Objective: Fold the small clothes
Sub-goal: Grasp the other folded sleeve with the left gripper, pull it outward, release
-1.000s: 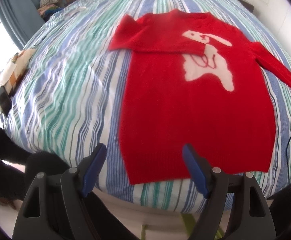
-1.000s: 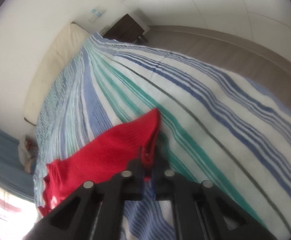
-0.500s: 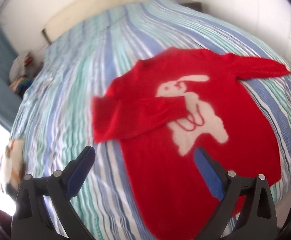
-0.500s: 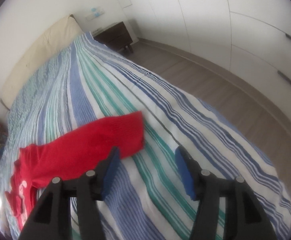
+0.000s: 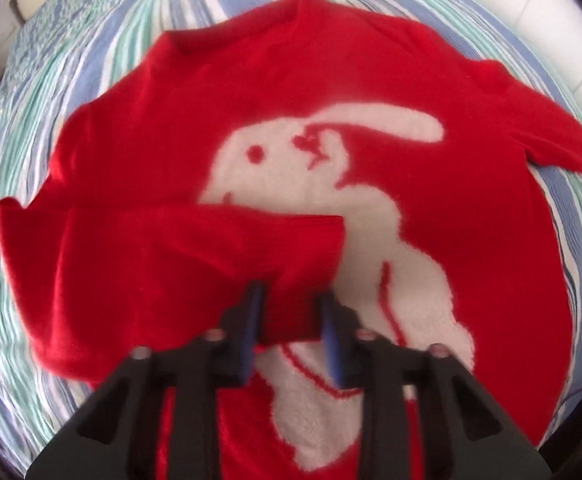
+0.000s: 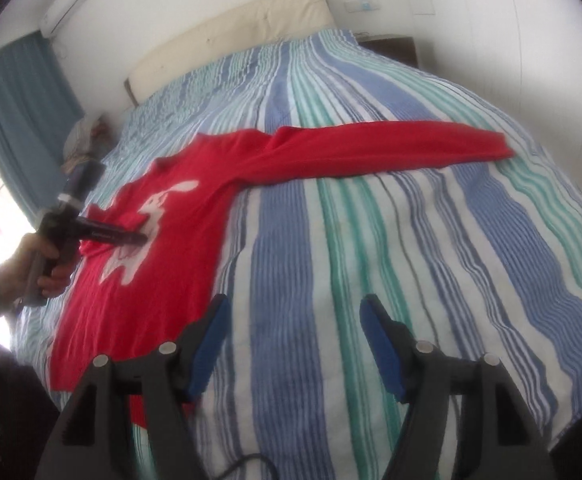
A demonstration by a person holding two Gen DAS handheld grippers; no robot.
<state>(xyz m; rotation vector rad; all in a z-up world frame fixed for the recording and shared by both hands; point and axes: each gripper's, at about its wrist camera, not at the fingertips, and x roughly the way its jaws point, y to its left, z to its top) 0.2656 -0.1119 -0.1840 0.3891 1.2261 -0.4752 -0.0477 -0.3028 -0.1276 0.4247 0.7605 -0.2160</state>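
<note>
Your left claw (image 5: 291, 320): half-closed around folded sleeve (image 5: 179, 264) of red sweater (image 5: 471, 208) | your right claw (image 6: 295, 344): wide open, empty, over bed (image 6: 411, 240) foot edge.

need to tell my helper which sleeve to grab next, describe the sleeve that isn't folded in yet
On the striped bed lies a red sweater with a white rabbit. Its unfolded sleeve stretches straight out across the stripes, away from the left gripper. The other sleeve lies folded across the rabbit.
</note>
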